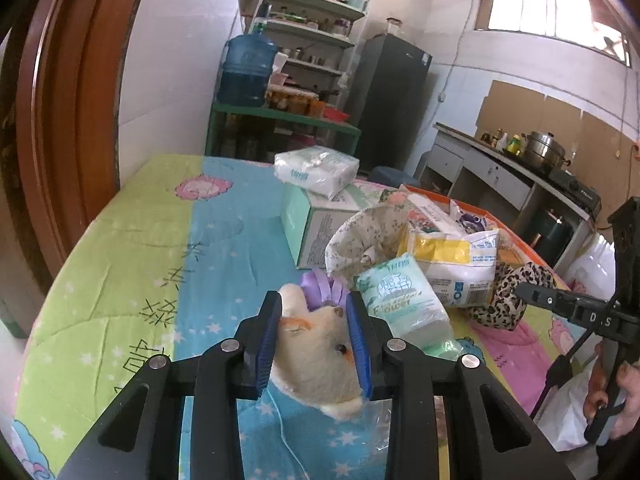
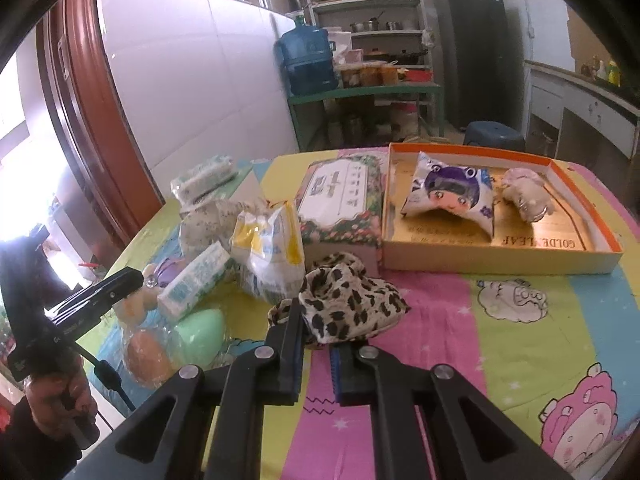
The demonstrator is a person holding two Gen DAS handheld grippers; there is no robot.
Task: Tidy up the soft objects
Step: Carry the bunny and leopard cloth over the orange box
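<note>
Kitchen table: left tool (image 1: 316,344) clamps plush toy (image 1: 316,356); right tool (image 2: 316,344) pinches leopard cloth (image 2: 344,300).

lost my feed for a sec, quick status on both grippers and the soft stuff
Left gripper shut on cream plush toy. Right gripper shut on leopard-print cloth. Orange-rimmed box holds two soft items. Tissue packs crowd the plush.

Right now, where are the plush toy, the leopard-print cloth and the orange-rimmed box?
plush toy (image 1: 316,354): left wrist view, on its cream face.
leopard-print cloth (image 2: 348,300): right wrist view, on its bunched middle.
orange-rimmed box (image 2: 496,258): right wrist view, on its near outer wall.
</note>
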